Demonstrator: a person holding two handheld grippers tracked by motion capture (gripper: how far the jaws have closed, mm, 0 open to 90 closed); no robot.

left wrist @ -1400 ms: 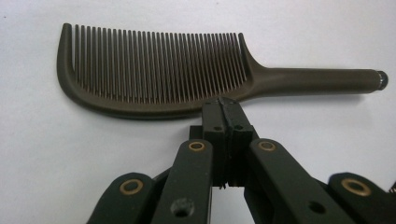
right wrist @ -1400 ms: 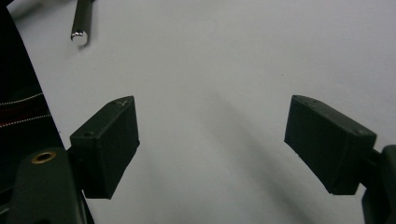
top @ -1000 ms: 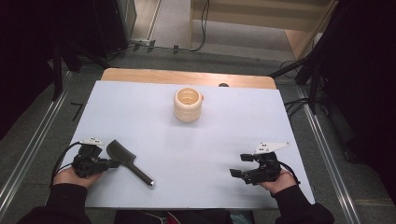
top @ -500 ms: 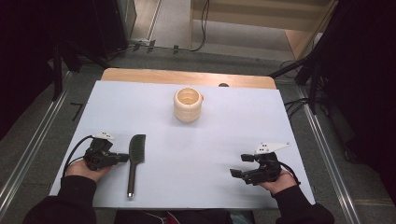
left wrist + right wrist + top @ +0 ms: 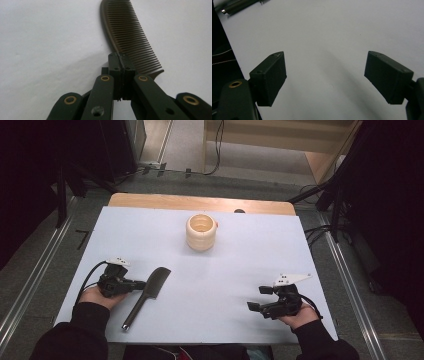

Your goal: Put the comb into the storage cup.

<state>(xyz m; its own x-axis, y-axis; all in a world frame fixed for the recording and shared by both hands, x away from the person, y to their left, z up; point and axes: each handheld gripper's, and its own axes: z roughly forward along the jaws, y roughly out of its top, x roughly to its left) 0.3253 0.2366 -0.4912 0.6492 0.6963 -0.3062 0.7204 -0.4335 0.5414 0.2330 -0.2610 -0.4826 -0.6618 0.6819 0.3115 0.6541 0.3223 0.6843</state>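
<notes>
A dark comb (image 5: pixel 150 290) with a long thin handle lies on the white tabletop (image 5: pixel 250 260) at the front left, its toothed head pointing up and right. My left gripper (image 5: pixel 143 283) is shut on the spine of the comb's head. In the left gripper view the jaws (image 5: pixel 121 58) meet at the comb (image 5: pixel 130 37), whose teeth fan out to the right. My right gripper (image 5: pixel 257 298) rests open near the front right, with only bare tabletop between its jaws (image 5: pixel 324 75). The comb's handle tip (image 5: pixel 239 6) shows at the top left of the right gripper view.
A cream ribbed cup (image 5: pixel 201 232) stands upright at the middle back of the tabletop, with a small orange bit at its right rim. A wooden strip (image 5: pixel 200 202) borders the far edge. Metal rails run along both sides of the table.
The comb has swung round in my left gripper: its handle pointed lower right, then straight toward the front, and now lower left. The left hand shifted right. The right gripper stayed put.
</notes>
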